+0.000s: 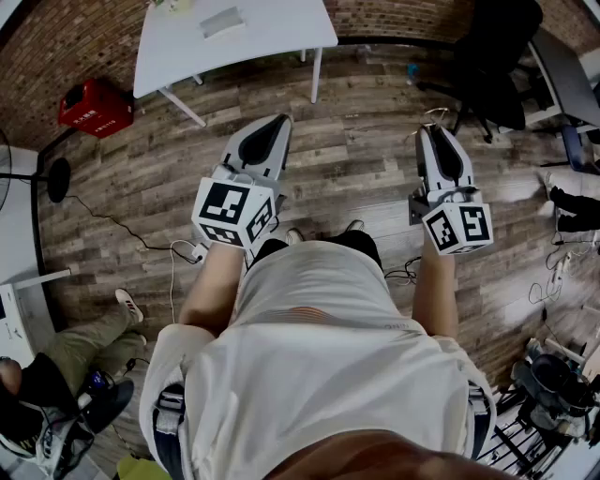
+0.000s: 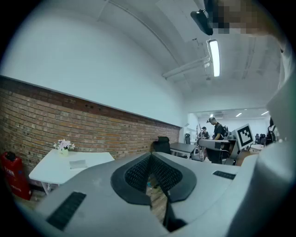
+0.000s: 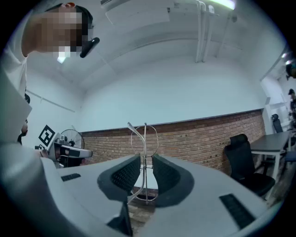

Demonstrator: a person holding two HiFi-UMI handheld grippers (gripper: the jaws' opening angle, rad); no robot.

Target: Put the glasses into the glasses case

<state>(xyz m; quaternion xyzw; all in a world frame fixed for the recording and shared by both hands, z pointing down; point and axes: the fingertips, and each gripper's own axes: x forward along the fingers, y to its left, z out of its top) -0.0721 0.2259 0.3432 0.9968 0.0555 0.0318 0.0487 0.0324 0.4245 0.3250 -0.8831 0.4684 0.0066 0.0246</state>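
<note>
Brick on the far left, with a red box (image 1: 94, 105) down against it on the plank floor (image 1: 356, 178); next over, a white worktop (image 1: 272, 33) up by the wall, carrying a small pot of flowers (image 2: 64, 145) at its far side and a flat grey thing (image 1: 222, 21) nearer the middle; case or not, impossible to tell from here; down in the lower left corner, a seated person (image 1: 66, 361), one leg stretched across the boards.

Moving in to the left tongs (image 1: 279, 120), held out level above the floor, short of the worktop and well apart from it; seen along its own jaws, closed right up, ribbed pads meeting at the tip, only a sliver of floor showing beneath, nothing gripped.

Across the white shirt to the right tongs (image 1: 434, 129), also level, roughly abreast of the left; and there, the glasses (image 3: 145, 139): thin wire frame, standing upright between the pads, pinched from both sides, upper loop poking above the jaws, lower loop hanging below; jaws held a narrow way apart by the frame, no wider; so, glasses up in the air over the boards, well away from the worktop and that grey thing.

Further right, a black office chair (image 1: 492, 56) near the wall; beyond it, the corner of a grey desk (image 1: 567, 66) at the edge of the head view.
</note>
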